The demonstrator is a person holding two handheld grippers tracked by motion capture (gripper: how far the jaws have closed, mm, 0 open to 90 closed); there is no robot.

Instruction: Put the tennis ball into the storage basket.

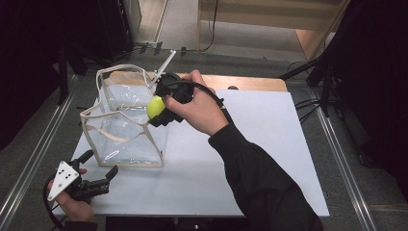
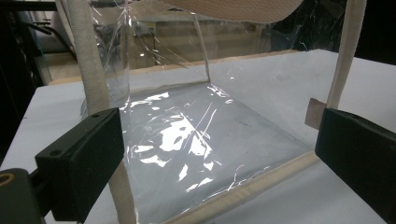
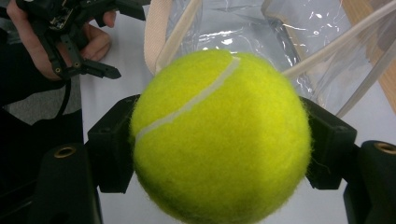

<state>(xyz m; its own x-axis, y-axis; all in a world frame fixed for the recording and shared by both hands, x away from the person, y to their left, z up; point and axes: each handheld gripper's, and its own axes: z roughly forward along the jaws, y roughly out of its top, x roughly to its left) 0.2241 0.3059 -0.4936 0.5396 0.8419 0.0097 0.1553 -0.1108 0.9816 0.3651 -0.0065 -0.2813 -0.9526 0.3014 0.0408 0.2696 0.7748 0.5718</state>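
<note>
Work in hand: putting a tennis ball [image 1: 155, 107] into a clear bag [image 1: 126, 126] that stands on the white surface [image 1: 250, 144].
Right claw [image 1: 159, 109]: closed on the tennis ball, one jaw pressed to each side of it, as the right gripper view shows plainly.
Where the ball is: held up in the air at the bag's right-hand top edge, level with the rim; from the high view I cannot tell whether it is over the opening or just outside it.
Left claw [image 1: 100, 168]: jaws spread wide and holding nothing, low at the near left corner of the surface, just in front of the bag; the left gripper view looks between its jaws at the bag's plastic wall and cloth trim.
Bag: upright, mouth open, its cloth handles [image 1: 120, 71] standing or drooping at the rim; nothing lies inside it.
Done so far: the ball is picked up and carried to the bag.
Left to do: I judge the ball has yet to be moved over the opening, lowered in and let go.
Risk: the soft rim or a handle could catch the ball or the claw on the way in.
</note>
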